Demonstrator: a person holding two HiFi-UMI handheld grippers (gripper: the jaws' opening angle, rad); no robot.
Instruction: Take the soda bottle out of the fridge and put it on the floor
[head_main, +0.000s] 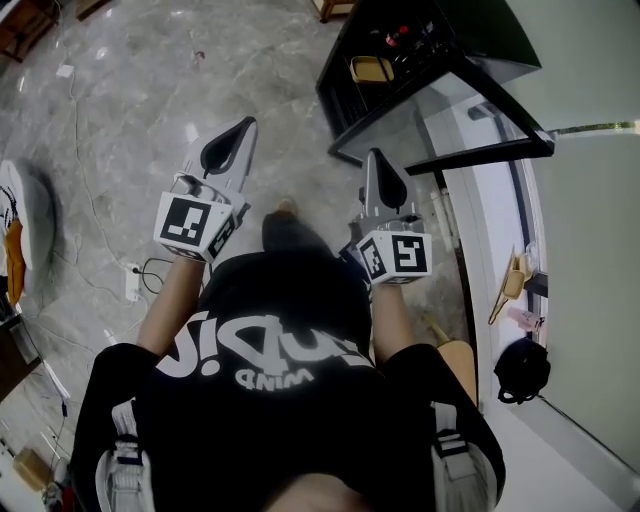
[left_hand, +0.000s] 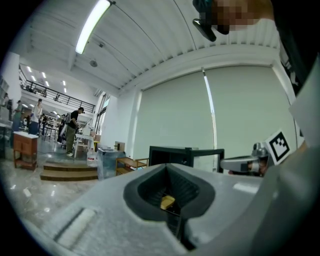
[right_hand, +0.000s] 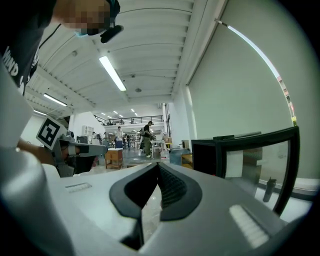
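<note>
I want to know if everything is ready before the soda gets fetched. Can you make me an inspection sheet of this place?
Surface: grey marble floor.
Job's things: black fridge with its glass door standing open; no soda bottle can be made out.
Clutter: black bag by the wall.
Grippers: left gripper and right gripper are both shut and hold nothing.
Cables: power strip with a dark cable on the floor at the left.
Surroundings: a big hall with people far off.
</note>
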